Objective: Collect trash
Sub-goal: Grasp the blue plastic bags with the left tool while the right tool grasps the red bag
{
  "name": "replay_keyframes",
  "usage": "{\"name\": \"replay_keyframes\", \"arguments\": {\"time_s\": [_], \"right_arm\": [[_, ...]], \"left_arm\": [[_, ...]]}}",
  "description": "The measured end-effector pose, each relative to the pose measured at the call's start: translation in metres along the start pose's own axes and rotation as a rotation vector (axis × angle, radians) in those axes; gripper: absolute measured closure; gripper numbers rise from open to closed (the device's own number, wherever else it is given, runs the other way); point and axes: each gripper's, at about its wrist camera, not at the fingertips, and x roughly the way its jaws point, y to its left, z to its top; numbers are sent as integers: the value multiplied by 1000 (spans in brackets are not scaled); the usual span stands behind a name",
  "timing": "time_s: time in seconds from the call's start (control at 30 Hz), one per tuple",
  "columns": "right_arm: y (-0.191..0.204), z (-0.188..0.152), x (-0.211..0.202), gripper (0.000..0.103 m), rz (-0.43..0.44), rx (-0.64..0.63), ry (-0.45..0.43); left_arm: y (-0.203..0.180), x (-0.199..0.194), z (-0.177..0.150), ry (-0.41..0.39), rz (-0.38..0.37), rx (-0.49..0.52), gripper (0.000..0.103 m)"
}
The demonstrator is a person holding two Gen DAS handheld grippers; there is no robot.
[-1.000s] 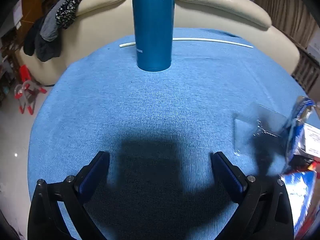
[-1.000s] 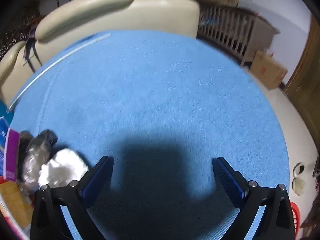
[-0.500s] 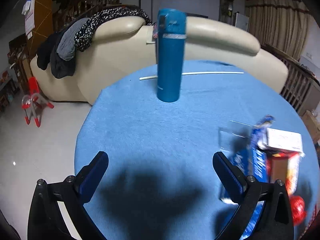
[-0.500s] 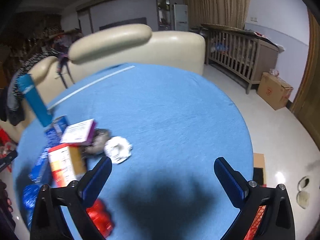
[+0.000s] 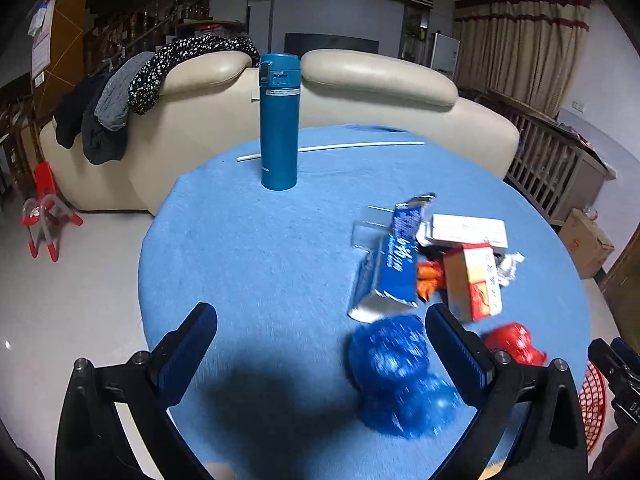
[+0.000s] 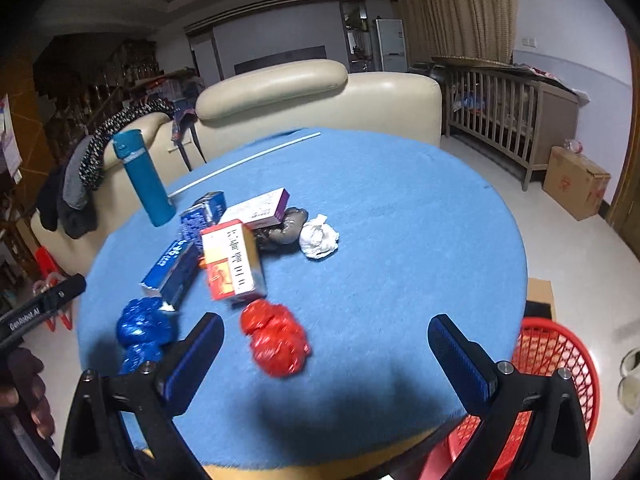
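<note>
Both cameras have pulled back and up since a second ago: the teal flask (image 5: 279, 122), which then filled the top of the left view, now stands small and upright at the far side of the round blue table (image 5: 256, 248), and the whole heap of trash has come into sight. The left gripper (image 5: 320, 340) hangs over the near edge of the table with its jaws spread wide and nothing between them; the right gripper (image 6: 326, 350) is likewise wide apart and empty. The trash lies to the right of the flask and nearer the cameras — a blue carton (image 6: 172, 262) with white writing too blurred to read, an orange-and-white box (image 6: 234, 260) touching it, a white box with a purple end (image 6: 262, 208) behind, a crumpled white paper (image 6: 319, 237) and a grey wad (image 6: 286, 228) beside that. Nearest lie a crumpled blue wrapper (image 5: 400, 376) and a red one (image 6: 276, 344). A white rod (image 5: 360, 145) lies behind the flask. A red basket (image 6: 560, 364) sits on the floor, off the table's right edge. The left tool's body, seen from the right, reads what looks like "GenRobot.AI".
</note>
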Motion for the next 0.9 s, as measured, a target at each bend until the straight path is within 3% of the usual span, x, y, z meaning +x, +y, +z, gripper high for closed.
{"name": "replay_keyframes", "arguments": {"time_s": [0.27, 0.9], "right_arm": [[1, -14, -32, 0, 33, 19, -53], [2, -21, -30, 0, 25, 9, -39]], "left_arm": [[-12, -37, -13, -24, -23, 26, 0], [-31, -40, -20, -14, -45, 71, 0]]}}
